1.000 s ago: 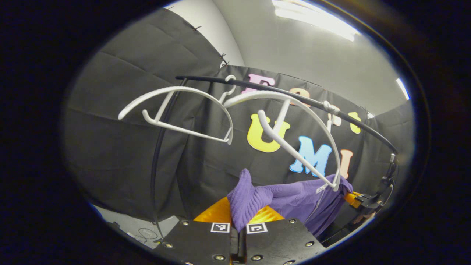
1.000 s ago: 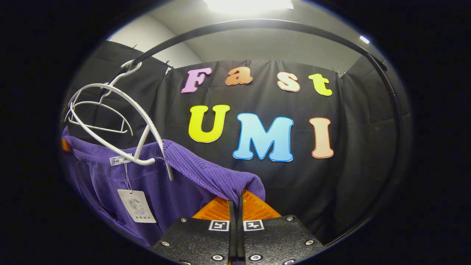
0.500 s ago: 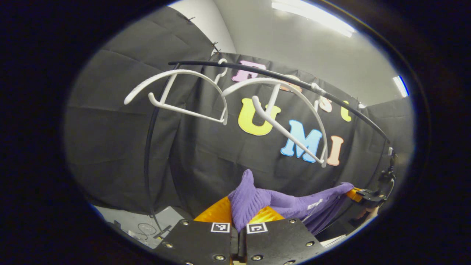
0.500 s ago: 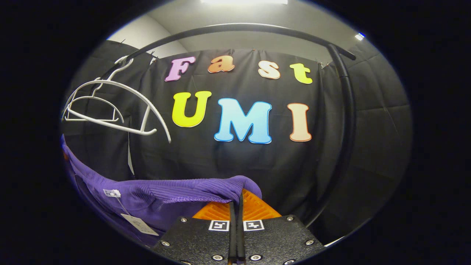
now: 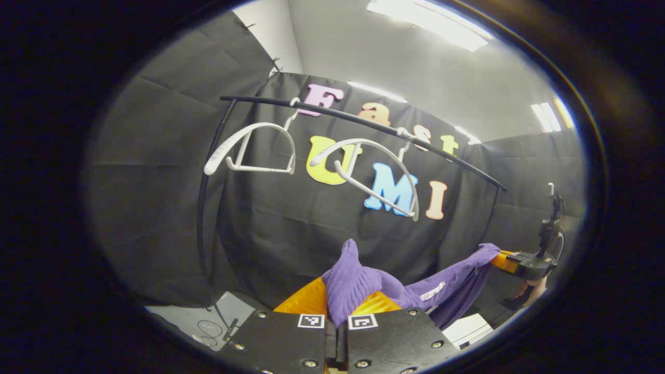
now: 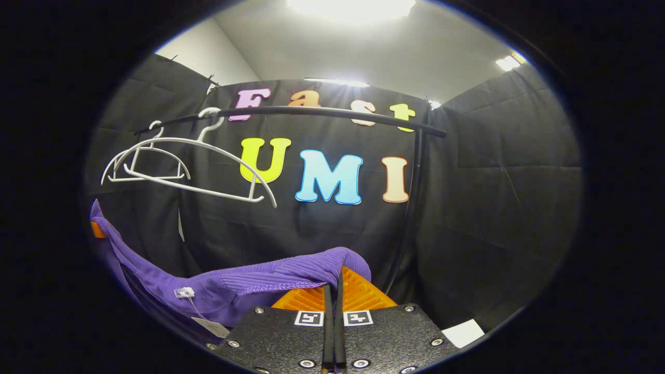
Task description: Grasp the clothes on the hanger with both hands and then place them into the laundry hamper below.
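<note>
Both grippers clamp the purple top [image 5: 441, 285] – left gripper [image 5: 340, 306], right gripper [image 6: 335, 291] – garment clear of the white hangers [image 6: 192, 166], w/ tag dangling.

Each gripper [image 5: 336, 306] [image 6: 332, 291] has a black screw-studded body bearing two square black-and-white markers.

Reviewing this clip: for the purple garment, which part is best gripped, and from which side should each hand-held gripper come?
Grip the purple garment at its two shoulder ends, one hand-held gripper from each side. That is how it is held now: left hand-held gripper and right hand-held gripper each pinch a bunched end, the ribbed cloth sagging between them, clear of the white hangers above.
</note>
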